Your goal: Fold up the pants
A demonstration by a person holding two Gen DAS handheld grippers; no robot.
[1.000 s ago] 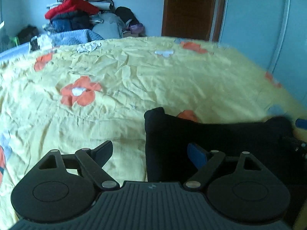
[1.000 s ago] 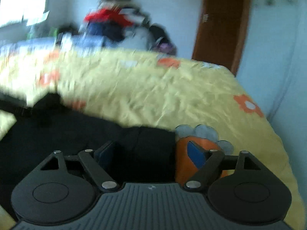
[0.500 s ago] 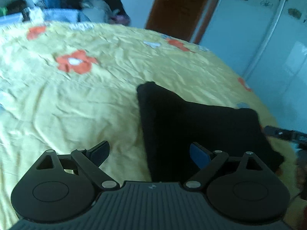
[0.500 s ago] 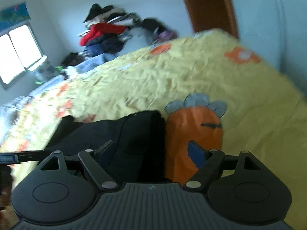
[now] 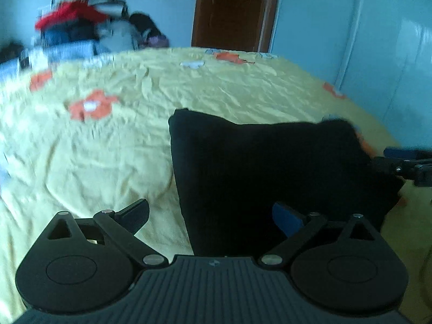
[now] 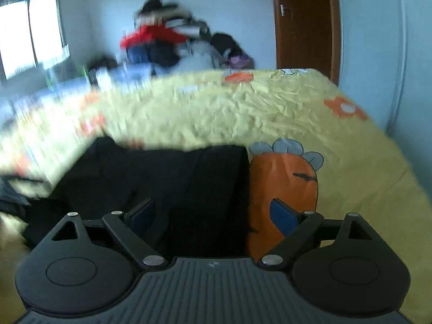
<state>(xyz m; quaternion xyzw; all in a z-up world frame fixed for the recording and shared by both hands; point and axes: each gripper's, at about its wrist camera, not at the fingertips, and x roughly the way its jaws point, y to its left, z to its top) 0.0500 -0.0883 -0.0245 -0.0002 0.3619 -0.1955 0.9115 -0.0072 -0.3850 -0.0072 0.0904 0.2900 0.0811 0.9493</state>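
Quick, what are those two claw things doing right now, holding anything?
Left gripper: open, holding nothing, above the black pants' left edge.
Right gripper: open, holding nothing, above their right edge.

I was working in a home bedroom. A bed with a yellow flowered sheet (image 5: 221,91) filled the view, heaped clothes (image 6: 167,43) sat past its far edge, and a brown wooden door (image 5: 232,10) stood behind.

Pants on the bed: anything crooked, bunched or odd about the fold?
Nothing stands out. The black pants lie as a compact folded block on the yellow bedsheet; both tongs, left and right, are open and empty.
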